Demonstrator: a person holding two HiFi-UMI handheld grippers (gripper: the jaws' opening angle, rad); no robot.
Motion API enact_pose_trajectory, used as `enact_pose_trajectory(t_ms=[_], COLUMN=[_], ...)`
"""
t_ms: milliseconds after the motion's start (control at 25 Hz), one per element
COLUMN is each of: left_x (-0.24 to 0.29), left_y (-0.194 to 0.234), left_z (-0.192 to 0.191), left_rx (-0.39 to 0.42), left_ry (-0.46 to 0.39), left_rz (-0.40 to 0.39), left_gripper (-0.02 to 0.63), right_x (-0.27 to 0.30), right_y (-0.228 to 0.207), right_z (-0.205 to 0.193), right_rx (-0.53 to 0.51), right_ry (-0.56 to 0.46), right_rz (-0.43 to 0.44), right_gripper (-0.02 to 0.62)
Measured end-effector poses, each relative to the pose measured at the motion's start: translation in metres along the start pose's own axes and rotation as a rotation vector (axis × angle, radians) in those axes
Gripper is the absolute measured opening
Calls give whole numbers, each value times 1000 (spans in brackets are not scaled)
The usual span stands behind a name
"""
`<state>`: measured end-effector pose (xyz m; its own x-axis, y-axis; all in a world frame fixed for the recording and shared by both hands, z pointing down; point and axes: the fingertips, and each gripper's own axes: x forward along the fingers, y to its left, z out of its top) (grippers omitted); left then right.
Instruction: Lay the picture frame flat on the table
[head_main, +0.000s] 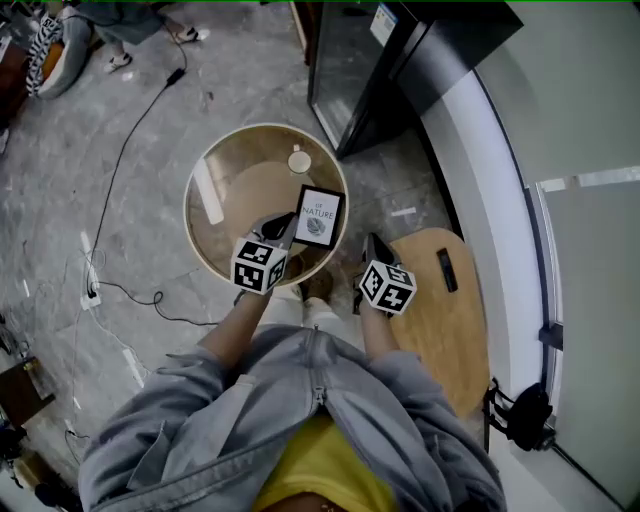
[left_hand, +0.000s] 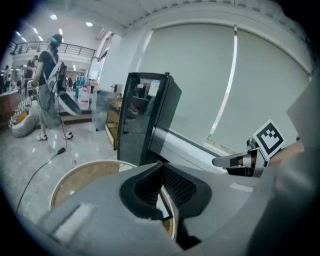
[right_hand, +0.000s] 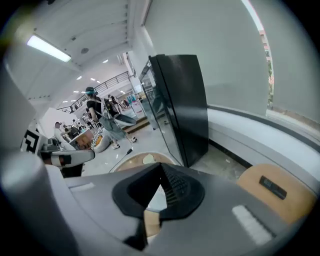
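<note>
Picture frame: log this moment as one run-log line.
picture frame: on round table, tilt unclear | left tool: shut, at its edge | right tool: shut, beside table
</note>
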<state>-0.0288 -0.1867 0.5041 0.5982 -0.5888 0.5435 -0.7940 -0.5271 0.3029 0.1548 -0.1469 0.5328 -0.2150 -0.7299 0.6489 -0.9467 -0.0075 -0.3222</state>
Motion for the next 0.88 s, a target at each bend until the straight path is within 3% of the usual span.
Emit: enact_pose_trajectory(t_ms=[360,600,880], left_x=[-76,-125,-161], left_y=[-43,-73,-104], left_z=[120,183,225], left_rx=[95,162,247], left_ry=[-269,-440,-555], left_rz=[41,69,89], left_gripper=[2,2,2], right_x=[-90,-153,-205], right_y=[53,90,126], right_z=[134,188,228], right_rx=[-220,-375,-485], right_ry=[-307,-493,-654], right_rz=[53,62,103], right_gripper=[2,2,2])
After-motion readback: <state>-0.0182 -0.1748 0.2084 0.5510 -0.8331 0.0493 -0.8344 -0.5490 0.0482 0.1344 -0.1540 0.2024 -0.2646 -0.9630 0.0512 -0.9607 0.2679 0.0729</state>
